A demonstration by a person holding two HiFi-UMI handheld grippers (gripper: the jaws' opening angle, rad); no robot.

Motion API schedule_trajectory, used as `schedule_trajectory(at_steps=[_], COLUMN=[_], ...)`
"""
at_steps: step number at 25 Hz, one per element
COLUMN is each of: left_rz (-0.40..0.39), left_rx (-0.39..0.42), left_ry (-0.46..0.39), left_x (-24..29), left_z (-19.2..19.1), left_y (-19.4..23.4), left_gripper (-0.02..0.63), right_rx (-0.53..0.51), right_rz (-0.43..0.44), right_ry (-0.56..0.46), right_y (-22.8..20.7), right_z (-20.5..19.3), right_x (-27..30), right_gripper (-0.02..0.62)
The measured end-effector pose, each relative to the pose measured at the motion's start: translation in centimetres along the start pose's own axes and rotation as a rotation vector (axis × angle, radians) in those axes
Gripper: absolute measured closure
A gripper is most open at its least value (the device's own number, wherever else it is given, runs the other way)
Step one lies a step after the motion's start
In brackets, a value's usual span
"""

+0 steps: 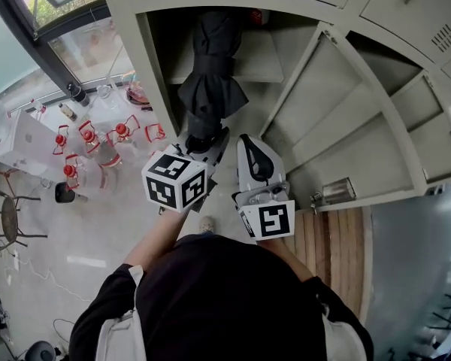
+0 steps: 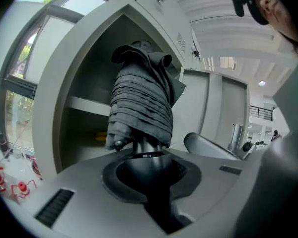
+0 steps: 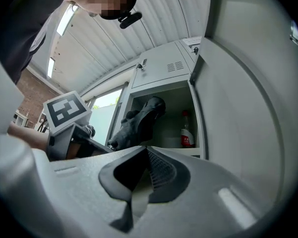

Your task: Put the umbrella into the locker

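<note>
The left gripper (image 1: 205, 145) is clamping its fingers on the folded umbrella (image 1: 210, 66) at its handle end, its tip already poking into the open locker (image 1: 156, 66), upper centre of the head view. The right gripper (image 1: 255, 160) is idling alongside, fingers closed on nothing. Next, I reckon: pushing deeper onto the shelf (image 1: 269, 60), then letting go

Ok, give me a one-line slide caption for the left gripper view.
Left gripper shut on the handle of a folded black fabric umbrella, held up at the open pale-grey metal locker.
</note>
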State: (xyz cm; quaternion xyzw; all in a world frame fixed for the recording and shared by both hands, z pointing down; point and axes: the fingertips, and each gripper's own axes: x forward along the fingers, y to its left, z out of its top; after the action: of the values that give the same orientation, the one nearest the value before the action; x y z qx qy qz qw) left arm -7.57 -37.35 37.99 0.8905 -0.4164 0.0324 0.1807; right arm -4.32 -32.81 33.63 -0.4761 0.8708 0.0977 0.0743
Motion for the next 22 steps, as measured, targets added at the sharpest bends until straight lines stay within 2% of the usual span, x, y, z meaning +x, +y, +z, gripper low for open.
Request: schedule_trajectory(at_steps=[7,17,18,21,22], left_rz=[-0.058,-0.107,-0.123,-0.173,-0.185], left_rx=[-0.084,-0.219,-0.225,-0.262,-0.278], left_ry=[0.057,0.077,0.073,0.056,0.049], left_x=[2.3,4.0,4.0,4.0,4.0], left_z=[1.0,2.6,3.0,4.4,4.8], left_y=[1.4,1.8,1.7,1.3,1.2], left_gripper=[0.551,0.548,0.531,0.425,0.416], right_rx=[0.005,-0.028,-0.032,-0.027,-0.027], right_rz=[-0.048,0.015,0.023,0.045,0.05], right_ry=[-0.001,-0.016,-0.021,-0.034,-0.039], right_y=[-0.9,-2.2,-2.2,-2.0,-1.9], right_z=[-0.1,0.7,0.8,1.0,1.1], right_x=[1.5,3.4,3.5,3.8,3.9], right_gripper=[0.592,0.592,0.592,0.592,0.592])
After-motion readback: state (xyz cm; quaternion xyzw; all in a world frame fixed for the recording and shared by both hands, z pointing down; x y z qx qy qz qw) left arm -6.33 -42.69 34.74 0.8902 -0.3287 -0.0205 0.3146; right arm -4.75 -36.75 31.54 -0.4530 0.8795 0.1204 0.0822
